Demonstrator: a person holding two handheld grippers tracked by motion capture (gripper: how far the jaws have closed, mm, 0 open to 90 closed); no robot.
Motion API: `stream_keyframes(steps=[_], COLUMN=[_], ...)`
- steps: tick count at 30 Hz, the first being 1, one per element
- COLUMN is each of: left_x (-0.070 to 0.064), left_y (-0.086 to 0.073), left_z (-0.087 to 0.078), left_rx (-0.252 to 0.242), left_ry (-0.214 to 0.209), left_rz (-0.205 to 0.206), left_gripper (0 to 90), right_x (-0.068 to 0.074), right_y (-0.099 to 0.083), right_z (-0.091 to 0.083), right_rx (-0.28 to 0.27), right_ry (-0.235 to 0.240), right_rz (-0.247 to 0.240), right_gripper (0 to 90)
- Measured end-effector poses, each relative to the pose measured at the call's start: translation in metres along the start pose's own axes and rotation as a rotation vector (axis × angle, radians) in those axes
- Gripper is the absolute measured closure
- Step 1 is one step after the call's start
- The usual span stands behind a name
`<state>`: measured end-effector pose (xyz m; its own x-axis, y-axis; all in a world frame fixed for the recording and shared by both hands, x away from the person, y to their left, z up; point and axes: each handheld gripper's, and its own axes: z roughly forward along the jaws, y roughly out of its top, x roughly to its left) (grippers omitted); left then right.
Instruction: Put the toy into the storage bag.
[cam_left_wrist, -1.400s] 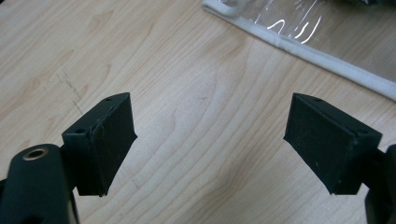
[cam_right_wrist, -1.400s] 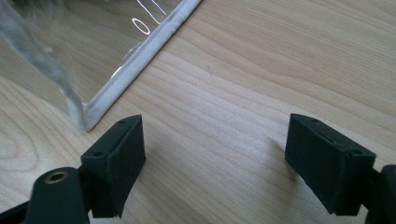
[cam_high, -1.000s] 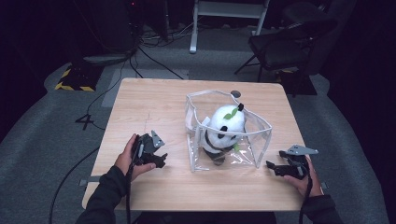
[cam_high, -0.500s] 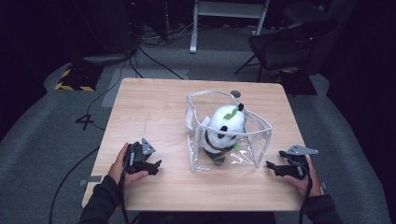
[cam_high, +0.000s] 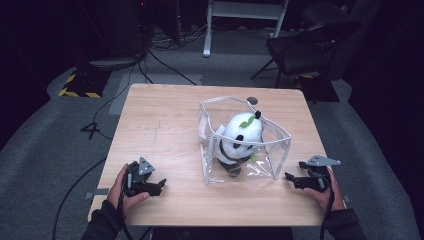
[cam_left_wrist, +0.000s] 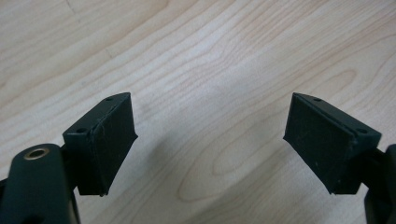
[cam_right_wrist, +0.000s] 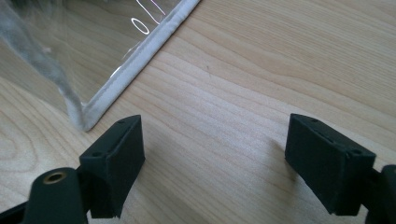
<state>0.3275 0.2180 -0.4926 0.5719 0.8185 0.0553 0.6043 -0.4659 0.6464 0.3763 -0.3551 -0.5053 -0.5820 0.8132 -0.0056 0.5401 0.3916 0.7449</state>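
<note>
Clear bag (cam_high: 240, 150) holding plush panda (cam_high: 239, 140) sits between both hand-held grippers — left (cam_high: 159, 186), right (cam_high: 289, 178) — jaws wide, empty.

Black grippers: left gripper (cam_high: 159, 187), right gripper (cam_high: 290, 178); grey three-cornered plates, screwed jaws, dark sleeves.

Bare table (cam_high: 160, 130) lies left of the clear bag (cam_high: 280, 150), which blocks the middle.

Clear plastic bag (cam_high: 243, 137) with white trim, standing open-topped on table's right half. Panda plush (cam_high: 239, 141) sits upright inside, black-and-white, green leaf on head. Bag's near corner (cam_right_wrist: 88, 119) rests flat on the wood.
</note>
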Motion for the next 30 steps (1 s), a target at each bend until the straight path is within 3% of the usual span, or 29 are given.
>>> stream_keyframes(steps=[10, 19, 30], left_x=[0.006, 0.004, 0.005], left_y=[-0.024, -0.038, -0.037], left_z=[-0.005, -0.014, -0.013], left_rx=[-0.028, -0.052, -0.05], left_ry=[-0.025, -0.003, -0.009], left_rz=[-0.088, -0.104, -0.1], left_gripper=[16.7, 16.5, 15.2], right_x=[0.0, 0.0, 0.001], right_y=[0.0, 0.0, -0.001], right_z=[0.0, 0.0, -0.001], right_rx=[0.0, 0.001, 0.0], right_ry=[0.0, 0.005, 0.003], right_rz=[0.0, -0.003, -0.008], right_gripper=[19.6, 19.8, 19.9])
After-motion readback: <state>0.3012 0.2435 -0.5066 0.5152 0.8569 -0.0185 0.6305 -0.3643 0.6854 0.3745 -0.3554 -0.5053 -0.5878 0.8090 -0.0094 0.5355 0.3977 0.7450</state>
